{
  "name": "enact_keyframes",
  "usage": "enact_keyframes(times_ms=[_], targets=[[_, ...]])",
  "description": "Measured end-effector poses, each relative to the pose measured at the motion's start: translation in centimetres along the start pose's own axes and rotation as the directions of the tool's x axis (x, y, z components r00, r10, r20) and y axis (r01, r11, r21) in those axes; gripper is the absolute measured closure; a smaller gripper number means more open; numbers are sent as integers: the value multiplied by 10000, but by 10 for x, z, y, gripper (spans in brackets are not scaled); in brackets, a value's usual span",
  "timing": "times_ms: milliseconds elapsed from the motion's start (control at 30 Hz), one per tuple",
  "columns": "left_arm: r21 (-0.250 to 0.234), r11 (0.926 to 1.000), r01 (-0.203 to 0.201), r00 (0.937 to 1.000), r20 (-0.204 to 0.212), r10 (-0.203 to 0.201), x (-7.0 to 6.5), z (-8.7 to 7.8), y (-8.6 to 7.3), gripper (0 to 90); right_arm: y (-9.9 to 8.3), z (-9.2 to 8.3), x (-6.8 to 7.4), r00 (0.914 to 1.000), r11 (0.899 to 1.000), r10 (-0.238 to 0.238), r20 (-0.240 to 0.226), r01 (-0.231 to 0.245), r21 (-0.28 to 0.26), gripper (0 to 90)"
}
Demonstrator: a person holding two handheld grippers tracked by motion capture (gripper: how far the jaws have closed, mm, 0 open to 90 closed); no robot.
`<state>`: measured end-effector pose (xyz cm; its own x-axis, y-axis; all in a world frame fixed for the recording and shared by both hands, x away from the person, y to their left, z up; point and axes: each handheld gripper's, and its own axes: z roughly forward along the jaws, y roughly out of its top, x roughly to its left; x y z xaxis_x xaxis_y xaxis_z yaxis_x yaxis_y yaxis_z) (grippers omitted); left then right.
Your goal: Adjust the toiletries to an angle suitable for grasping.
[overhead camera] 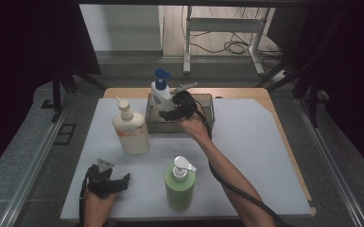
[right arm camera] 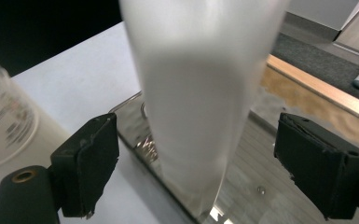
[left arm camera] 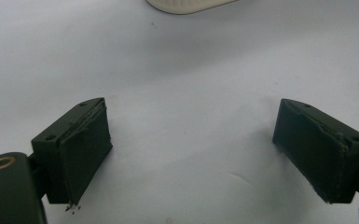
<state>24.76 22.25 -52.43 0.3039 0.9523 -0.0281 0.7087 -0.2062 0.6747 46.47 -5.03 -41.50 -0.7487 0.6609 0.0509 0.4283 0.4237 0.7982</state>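
Right gripper (overhead camera: pixel 166 113), jaws apart around the white pump bottle (overhead camera: pixel 160 97) standing in the metal tray (overhead camera: pixel 208 116), should clamp its smooth, probably slippery, light-looking body mid-height.

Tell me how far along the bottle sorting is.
One looks done: the blue-capped bottle stands in the metal tray, and the right claw is open around it, pads not pressing. Nothing is being carried. The cream bottle and green bottle are on the white mat, apparently left. The left claw is open over the mat.
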Motion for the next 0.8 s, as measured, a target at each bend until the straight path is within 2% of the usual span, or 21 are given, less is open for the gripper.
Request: enact_keyframes(times_ms=[100,233,333,400,533,667,800], targets=[[11,10000,-2,10000,-4,2,0,0,0,104,-5,-8,-2,10000,10000,-15,-10,15,29,185],[0,10000,-1,10000,-3,1,0,0,0,104,-11,-17,-8,9998,9998,217,-32,-217,5,289],[5,10000,-3,10000,-5,3,0,0,0,104,-16,-20,-13,9996,9993,261,-98,-258,289,367],[16,10000,-1,10000,-2,1,0,0,0,104,-20,-20,-15,9998,9986,184,-32,-182,497,404],[5,10000,4,10000,-2,-4,0,0,0,103,-27,-18,-21,9994,9981,328,105,-333,524,556],[5,10000,9,10000,3,-9,0,0,0,103,-31,-11,-22,9985,9953,329,430,-367,893,727],[6,10000,11,10000,5,-11,0,0,0,103,-34,-3,-22,9981,9940,318,528,-371,1027,816]])
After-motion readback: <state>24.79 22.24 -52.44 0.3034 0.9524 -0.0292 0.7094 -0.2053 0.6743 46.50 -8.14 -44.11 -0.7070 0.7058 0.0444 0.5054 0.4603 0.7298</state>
